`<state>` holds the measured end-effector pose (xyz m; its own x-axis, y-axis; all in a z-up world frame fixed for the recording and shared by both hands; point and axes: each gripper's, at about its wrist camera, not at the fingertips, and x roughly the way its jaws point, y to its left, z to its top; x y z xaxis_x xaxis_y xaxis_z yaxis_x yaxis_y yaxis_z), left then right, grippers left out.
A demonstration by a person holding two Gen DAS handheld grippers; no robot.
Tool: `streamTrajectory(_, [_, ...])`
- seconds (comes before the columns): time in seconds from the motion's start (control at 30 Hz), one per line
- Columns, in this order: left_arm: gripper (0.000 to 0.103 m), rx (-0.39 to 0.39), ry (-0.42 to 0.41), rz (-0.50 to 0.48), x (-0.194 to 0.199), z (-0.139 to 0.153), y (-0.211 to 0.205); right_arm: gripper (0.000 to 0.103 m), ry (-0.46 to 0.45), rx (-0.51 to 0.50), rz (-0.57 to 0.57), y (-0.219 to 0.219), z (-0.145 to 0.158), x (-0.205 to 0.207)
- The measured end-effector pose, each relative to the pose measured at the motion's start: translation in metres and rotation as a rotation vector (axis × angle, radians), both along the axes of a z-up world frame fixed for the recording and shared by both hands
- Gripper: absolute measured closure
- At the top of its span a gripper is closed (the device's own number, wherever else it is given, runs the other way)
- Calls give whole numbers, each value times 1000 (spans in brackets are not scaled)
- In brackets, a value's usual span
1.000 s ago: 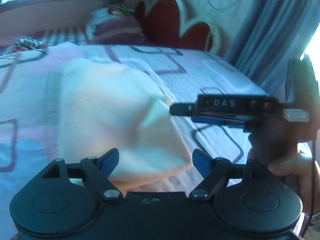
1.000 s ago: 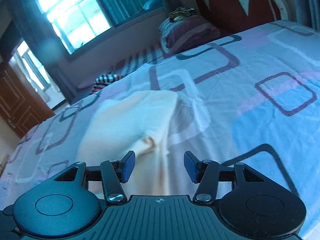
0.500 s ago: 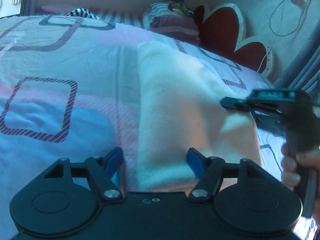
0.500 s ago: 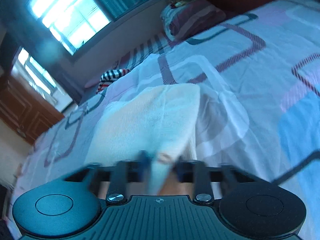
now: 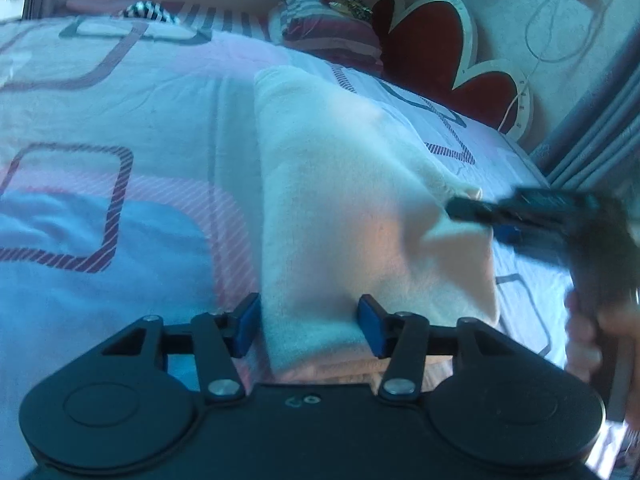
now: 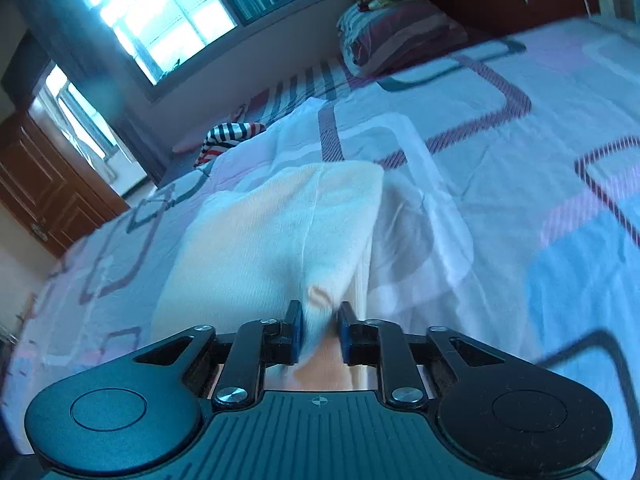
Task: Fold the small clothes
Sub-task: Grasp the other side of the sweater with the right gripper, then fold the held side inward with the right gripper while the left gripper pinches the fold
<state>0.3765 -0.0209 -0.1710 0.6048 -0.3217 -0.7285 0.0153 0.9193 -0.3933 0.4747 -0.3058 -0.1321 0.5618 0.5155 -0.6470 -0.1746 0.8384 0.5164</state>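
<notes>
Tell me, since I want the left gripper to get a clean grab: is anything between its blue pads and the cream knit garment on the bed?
Nothing visible. The cream knit garment already lies between the left gripper's closing jaws, nothing else around them. The right gripper pinches its far corner, clear of them.

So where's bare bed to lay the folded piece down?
Bare bedspread lies left of the cream garment, up to the striped clothes. Crowded on the right, where the right gripper pinches its corner. Bare sheet also beyond that edge.
</notes>
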Motion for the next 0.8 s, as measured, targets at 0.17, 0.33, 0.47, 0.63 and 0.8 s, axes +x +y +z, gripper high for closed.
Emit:
streamTrajectory(0.17, [54, -32, 21, -5, -2, -1, 6, 77, 36, -10, 30, -13, 2, -32])
streamTrajectory(0.33, [65, -52, 22, 5, -5, -3, 8, 77, 83, -51, 25, -16, -12, -54])
streamTrajectory(0.47, [82, -60, 9, 10, -9, -1, 9, 88, 107, -28, 39, -13, -12, -65])
streamTrajectory(0.63, [84, -63, 7, -3, -11, -5, 13, 93, 176, 13, 38, -26, -20, -66])
streamTrajectory(0.8, [78, 0, -13, -23, -11, 6, 8, 93, 180, -26, 64, -25, -11, -63])
